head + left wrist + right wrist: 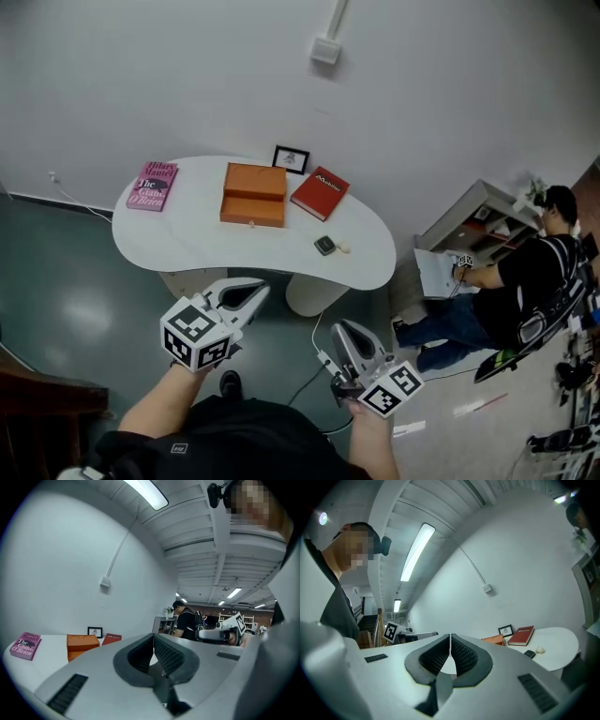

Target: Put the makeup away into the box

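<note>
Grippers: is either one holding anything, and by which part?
Nothing is held. The left gripper and the right gripper both have jaws together with nothing between them, short of the white curved table where the small dark makeup compact lies.

wall [187, 75] white | floor [66, 272] grey-green | table [187, 239] white, curved | shelf [473, 211] right

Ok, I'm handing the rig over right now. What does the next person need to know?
Left gripper: shut, empty, held short of the table.
Right gripper: shut, empty, also short of the table.
Things: the orange box sits at the table's back, between a pink book and a red book. A dark compact and a small pale piece lie near the front edge, on the right gripper's side.
Done: nothing picked up; both pieces are outside the box.
Left: pick up each piece and put it in the box.
</note>
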The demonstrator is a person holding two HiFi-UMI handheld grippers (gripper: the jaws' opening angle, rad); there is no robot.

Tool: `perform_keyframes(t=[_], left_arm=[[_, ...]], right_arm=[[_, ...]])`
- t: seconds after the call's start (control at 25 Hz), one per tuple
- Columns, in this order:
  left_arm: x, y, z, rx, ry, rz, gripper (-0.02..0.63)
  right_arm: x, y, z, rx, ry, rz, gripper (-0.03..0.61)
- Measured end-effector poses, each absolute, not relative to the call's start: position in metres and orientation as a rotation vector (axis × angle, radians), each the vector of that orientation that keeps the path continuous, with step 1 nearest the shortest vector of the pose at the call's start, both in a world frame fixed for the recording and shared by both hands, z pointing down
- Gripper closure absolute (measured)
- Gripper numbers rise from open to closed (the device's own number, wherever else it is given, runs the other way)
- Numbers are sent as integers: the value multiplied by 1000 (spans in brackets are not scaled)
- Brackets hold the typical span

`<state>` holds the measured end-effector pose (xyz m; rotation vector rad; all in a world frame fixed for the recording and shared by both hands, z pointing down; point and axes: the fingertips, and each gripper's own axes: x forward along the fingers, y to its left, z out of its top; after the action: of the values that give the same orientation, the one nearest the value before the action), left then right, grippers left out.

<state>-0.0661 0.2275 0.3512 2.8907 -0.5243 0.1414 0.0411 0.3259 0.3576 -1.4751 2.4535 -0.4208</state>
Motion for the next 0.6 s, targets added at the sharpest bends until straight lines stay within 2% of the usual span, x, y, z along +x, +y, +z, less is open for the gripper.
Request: perform_keyframes(t=[0.36,0.6], left_arm=[[-96,154,350,2899,-515,124,598],[-90,132,364,2880,-510,151,599]], right_arm=[[-3,242,357,-1427,2514,-464,541],[15,215,364,-1440,2475,-501,540]])
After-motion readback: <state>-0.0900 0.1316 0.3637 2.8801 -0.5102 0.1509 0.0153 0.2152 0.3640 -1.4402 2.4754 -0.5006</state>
